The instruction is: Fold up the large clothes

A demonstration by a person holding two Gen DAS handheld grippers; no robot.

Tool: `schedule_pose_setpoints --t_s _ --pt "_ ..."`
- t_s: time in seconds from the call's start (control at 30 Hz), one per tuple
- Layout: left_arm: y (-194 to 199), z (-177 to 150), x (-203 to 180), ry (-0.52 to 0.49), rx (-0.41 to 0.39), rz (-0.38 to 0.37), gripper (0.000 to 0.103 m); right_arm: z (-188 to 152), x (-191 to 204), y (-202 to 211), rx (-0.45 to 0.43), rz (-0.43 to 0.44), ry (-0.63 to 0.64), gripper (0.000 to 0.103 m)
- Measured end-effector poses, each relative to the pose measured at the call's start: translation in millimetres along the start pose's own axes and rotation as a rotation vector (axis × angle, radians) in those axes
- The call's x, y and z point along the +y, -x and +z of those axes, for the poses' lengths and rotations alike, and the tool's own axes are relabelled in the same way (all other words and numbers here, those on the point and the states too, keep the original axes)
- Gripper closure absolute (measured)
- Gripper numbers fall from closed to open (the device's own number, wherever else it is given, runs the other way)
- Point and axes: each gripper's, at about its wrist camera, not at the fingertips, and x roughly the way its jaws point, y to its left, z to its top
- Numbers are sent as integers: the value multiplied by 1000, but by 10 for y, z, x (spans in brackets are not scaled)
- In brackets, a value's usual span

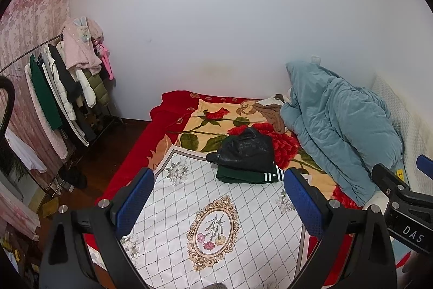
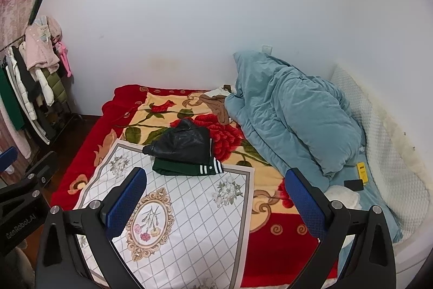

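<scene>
A folded black leather jacket (image 1: 247, 146) lies on a folded dark green garment with white stripes (image 1: 250, 175) in the middle of the bed; the same pile shows in the right wrist view, black jacket (image 2: 181, 144) on green garment (image 2: 186, 168). A white floral mat (image 1: 216, 218) (image 2: 173, 213) lies in front of the pile. My left gripper (image 1: 216, 199) is open and empty, held above the mat. My right gripper (image 2: 216, 202) is open and empty, also above the mat near its right edge. Each gripper shows at the edge of the other's view.
A red floral blanket (image 1: 162, 126) covers the bed. A blue quilt (image 1: 338, 126) (image 2: 292, 115) is heaped at the right by a white headboard (image 2: 392, 153). A yellow item (image 2: 362, 172) and a black item (image 2: 354, 184) lie beside it. A clothes rack (image 1: 62, 94) stands at the left.
</scene>
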Motion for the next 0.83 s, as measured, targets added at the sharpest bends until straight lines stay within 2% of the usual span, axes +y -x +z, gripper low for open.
schedule_pose_setpoints --t_s 0.83 --pt "-15 26 35 8 -3 21 5 -30 -5 -49 -5 -4 2 0"
